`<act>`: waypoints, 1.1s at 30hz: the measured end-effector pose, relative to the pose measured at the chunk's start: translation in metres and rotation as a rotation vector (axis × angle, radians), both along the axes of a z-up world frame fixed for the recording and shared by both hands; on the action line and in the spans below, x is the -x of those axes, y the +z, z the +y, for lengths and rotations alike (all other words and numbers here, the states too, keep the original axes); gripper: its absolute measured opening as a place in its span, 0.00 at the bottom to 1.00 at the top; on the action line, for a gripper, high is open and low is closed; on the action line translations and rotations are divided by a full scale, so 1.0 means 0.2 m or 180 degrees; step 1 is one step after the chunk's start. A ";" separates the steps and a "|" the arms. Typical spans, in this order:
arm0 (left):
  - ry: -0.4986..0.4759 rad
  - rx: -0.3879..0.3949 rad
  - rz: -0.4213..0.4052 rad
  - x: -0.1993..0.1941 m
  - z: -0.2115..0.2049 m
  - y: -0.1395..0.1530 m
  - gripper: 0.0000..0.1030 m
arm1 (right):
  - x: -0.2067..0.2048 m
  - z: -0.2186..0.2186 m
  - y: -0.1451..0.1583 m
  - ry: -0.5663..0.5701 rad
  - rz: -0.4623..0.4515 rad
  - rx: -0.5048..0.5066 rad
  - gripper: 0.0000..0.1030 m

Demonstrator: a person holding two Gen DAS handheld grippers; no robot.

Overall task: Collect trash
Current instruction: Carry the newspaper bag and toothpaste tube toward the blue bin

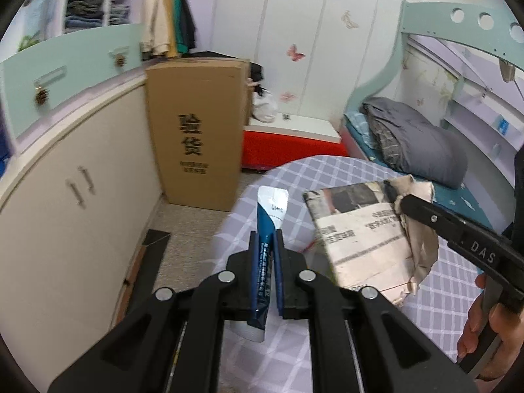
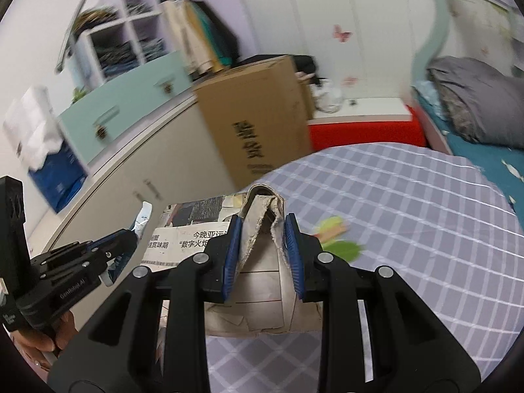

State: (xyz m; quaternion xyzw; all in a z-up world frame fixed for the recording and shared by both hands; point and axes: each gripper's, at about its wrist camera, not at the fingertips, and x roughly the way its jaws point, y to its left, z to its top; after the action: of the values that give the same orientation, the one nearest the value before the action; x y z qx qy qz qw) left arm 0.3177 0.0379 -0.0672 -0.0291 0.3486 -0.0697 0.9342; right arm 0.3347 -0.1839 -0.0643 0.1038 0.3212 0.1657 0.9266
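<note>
Left claw (image 1: 266, 245), lower centre, clamped on toothpaste tube (image 1: 269, 226). Right claw (image 2: 263, 245) pinches newspaper wad (image 2: 262, 281), jaws part-closed. Both pieces lifted above checked desk (image 2: 409, 213). Step: carrying trash. Next: find bin, none visible; green scrap (image 2: 340, 245) remains right of centre.

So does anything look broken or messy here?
Yes. The newspaper-covered cardboard in the right gripper is torn and crumpled at its edges. The toothpaste tube in the left gripper looks squeezed flat.

tube (image 1: 266, 229) left of newspaper (image 1: 357, 239), above table (image 1: 452, 281)
</note>
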 end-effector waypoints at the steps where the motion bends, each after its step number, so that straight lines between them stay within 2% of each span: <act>1: 0.0045 -0.0021 -0.0014 0.02 0.05 0.00 0.08 | 0.01 0.07 0.00 0.0066 0.0009 0.0017 0.27; 4: 0.0275 -0.0143 -0.0090 0.12 0.22 -0.03 0.08 | 0.03 0.27 -0.03 0.0264 0.0060 0.0066 0.27; 7: 0.0414 -0.0119 -0.0057 0.18 0.39 -0.07 0.08 | 0.05 0.49 -0.08 0.0485 0.0117 0.0165 0.27; 11: 0.0665 -0.0177 0.0041 0.28 0.62 -0.17 0.08 | 0.08 0.75 -0.16 0.0763 0.0220 0.0247 0.27; 18: 0.0957 -0.0072 0.0309 0.35 0.94 -0.40 0.08 | 0.09 1.15 -0.32 0.1090 0.0349 0.0445 0.27; 24: 0.1125 -0.0014 0.0579 0.34 1.11 -0.62 0.08 | 0.03 1.34 -0.44 0.1127 0.0401 0.0632 0.27; 33: 0.1119 0.0036 0.0893 0.22 1.14 -0.86 0.08 | -0.09 1.43 -0.56 0.1129 0.0456 0.0763 0.27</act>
State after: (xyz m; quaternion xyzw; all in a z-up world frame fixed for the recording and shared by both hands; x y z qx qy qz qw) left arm 0.2741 0.2662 -0.2387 -0.1041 0.4643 0.0970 0.8742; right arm 0.3524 0.1018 -0.1764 -0.0537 0.4168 0.2788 0.8635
